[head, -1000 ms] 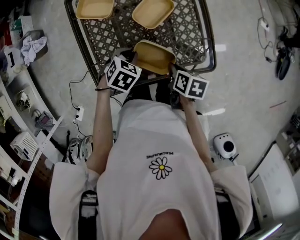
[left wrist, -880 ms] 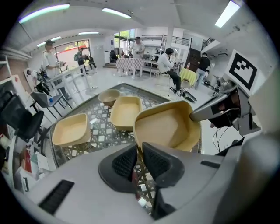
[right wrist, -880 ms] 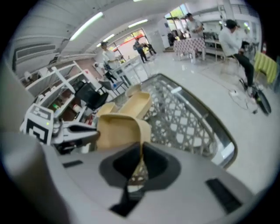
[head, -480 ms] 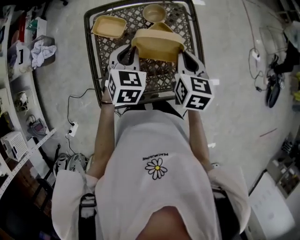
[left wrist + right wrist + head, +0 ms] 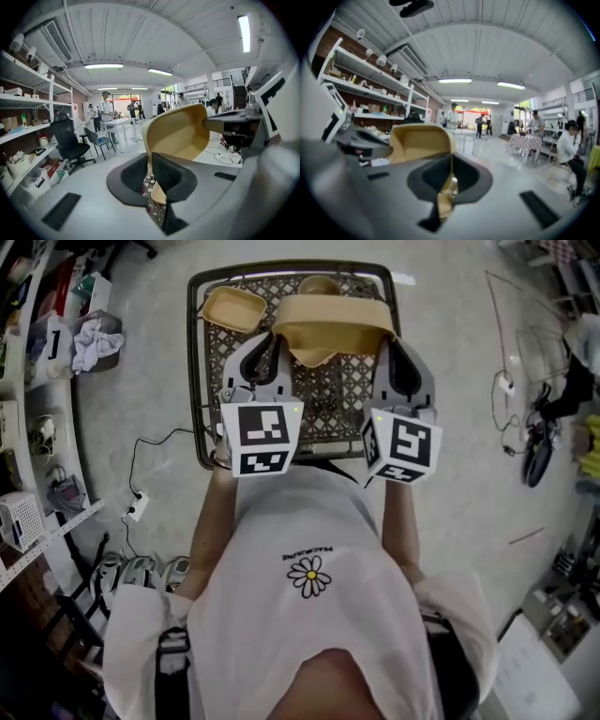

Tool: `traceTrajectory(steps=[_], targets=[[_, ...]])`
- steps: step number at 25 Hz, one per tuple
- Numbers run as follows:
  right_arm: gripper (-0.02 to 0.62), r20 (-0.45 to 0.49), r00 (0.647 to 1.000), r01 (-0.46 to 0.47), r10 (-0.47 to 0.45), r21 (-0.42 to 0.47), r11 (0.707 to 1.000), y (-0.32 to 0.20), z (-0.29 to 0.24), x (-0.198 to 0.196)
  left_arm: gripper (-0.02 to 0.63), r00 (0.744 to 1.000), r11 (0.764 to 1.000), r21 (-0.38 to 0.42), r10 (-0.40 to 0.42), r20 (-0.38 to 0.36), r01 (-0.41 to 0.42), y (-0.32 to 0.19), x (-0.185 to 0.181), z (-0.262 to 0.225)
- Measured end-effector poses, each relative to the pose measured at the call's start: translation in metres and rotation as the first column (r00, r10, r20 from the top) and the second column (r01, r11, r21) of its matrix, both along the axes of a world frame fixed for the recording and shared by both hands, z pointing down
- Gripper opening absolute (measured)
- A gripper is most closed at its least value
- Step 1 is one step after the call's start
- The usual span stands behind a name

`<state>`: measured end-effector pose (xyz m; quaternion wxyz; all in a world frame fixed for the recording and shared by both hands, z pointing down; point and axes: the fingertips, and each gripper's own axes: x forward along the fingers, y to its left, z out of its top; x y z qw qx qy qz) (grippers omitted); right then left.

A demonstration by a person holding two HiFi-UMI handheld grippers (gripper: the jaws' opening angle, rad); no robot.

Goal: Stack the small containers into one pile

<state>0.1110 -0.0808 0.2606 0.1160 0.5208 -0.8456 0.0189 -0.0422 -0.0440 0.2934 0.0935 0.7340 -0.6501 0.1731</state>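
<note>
Over the mesh table (image 5: 323, 401), at twelve o'clock from the person, the held container (image 5: 330, 322) hangs between both claws: left gripper (image 5: 150, 169) closing on one rim, right gripper (image 5: 451, 174) clamped tight on the other. Carrying step, I'd say; next it needs lowering squarely into the resting container (image 5: 230, 307) at eleven o'clock. Count: three containers (the round one (image 5: 319, 283) half hidden), two grippers.
</note>
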Motion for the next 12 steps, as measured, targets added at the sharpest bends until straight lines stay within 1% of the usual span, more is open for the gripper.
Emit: traceTrajectory(steps=[6, 12], targets=[[0.035, -0.009, 1.000, 0.015, -0.015, 0.016, 1.000, 0.000, -0.001, -0.003, 0.048, 1.000, 1.000, -0.014, -0.005, 0.017, 0.005, 0.002, 0.000, 0.004], [0.035, -0.024, 0.999, 0.045, -0.045, 0.006, 0.999, -0.014, 0.000, -0.005, 0.048, 1.000, 0.999, -0.035, -0.007, 0.009, 0.007, -0.007, 0.000, 0.007]])
